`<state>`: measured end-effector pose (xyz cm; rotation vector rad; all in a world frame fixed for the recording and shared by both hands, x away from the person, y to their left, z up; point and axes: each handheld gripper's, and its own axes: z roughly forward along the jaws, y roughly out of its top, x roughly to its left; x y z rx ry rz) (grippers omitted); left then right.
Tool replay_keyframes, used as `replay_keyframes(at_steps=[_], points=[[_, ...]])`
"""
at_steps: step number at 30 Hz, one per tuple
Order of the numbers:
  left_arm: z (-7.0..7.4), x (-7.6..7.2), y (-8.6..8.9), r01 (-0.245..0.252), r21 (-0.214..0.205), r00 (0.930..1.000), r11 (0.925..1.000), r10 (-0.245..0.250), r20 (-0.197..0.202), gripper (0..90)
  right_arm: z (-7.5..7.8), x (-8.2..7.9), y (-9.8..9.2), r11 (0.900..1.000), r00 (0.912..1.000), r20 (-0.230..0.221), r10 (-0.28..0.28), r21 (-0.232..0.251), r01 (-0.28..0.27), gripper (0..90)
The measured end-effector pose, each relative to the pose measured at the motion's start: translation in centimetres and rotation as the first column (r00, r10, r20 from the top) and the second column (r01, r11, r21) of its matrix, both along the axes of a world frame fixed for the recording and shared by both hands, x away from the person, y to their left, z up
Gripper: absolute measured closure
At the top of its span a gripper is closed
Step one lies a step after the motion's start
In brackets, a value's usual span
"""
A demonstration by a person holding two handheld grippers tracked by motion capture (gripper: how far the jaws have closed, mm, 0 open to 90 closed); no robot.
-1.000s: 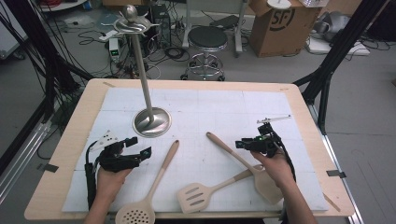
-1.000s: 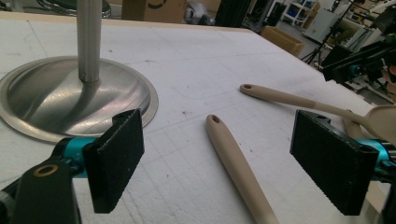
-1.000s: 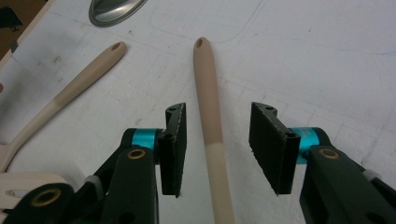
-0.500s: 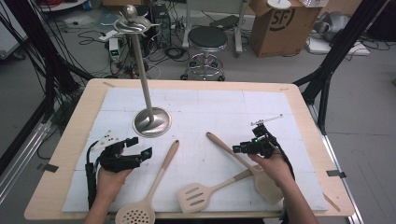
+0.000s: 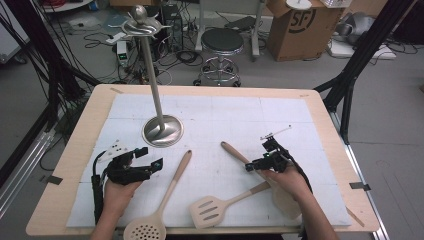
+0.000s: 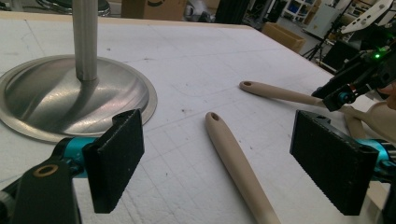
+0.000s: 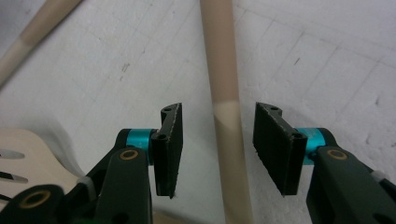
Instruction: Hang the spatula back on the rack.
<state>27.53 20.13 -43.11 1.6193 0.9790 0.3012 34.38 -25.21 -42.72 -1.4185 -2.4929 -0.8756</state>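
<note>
the right gripper has come down over the second past onto the pale beige spoon with a wooden-coloured handle that lies diagonally on the white padded table mat, right of centre. in the earlier high views the gripper stood slightly higher and further right; it is now low over the handle, partway along its length. in the right gripper view the handle runs straight up between the two black pads, with clear mat visible on either side of it — the pads do not touch it. the jaws have just been closing a little, yet they stand apart around the handle, not clamped.

the left gripper is unchanged in place, resting low on the mat with its jaws wide apart and nothing between them. just ahead of it lies the beige perforated skimmer with a long handle, and the brushed steel utensil stand with round base is near its left jaw. a beige slotted turner lies toward the front edge, its handle passing under the right hand.

judgement: the descent has ended the approach and the spoon handle is bracketed — the pick-up needs only a full closing. the spoon is not yet held or lifted.
</note>
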Motion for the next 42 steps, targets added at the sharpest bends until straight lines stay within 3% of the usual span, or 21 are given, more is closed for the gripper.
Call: replay_keyframes(at_steps=[6,9,13,19,26,30,42], points=[[0.0,0.0,0.0,-0.004,0.006,1.0000,1.0000,0.004,0.000,18.1,-0.7,0.0,0.7,0.9994,0.9997,-0.015,0.019,-0.030,-0.019,56.1],[0.0,0.0,0.0,-0.009,0.004,1.0000,1.0000,0.009,-0.001,18.1,-0.8,0.0,0.8,0.9986,0.9996,0.004,0.027,-0.045,-0.026,60.4],[0.0,0.0,0.0,-0.009,0.002,1.0000,1.0000,0.009,0.001,18.1,-0.6,-0.3,1.1,0.9931,0.9983,0.045,0.036,-0.113,-0.031,75.2],[0.0,0.0,0.1,-0.018,0.007,0.9998,0.9998,0.018,0.005,18.1,-0.4,-0.4,1.1,0.9912,0.9977,0.051,0.045,-0.127,-0.038,77.1],[0.0,-0.1,0.0,-0.015,0.008,0.9999,0.9999,0.015,0.004,18.1,1.5,-0.7,0.7,0.9981,0.9963,0.069,0.052,-0.035,-0.050,77.8],[-0.1,-0.1,0.0,-0.017,0.008,0.9999,0.9998,0.017,0.003,18.1,2.9,-0.7,0.9,0.9972,0.9944,0.081,0.068,0.026,-0.071,77.9],[-0.1,0.0,0.1,-0.016,0.007,0.9999,0.9999,0.016,0.003,18.1,5.6,-0.3,2.4,0.9787,0.9889,0.119,0.089,0.174,-0.109,77.9]])
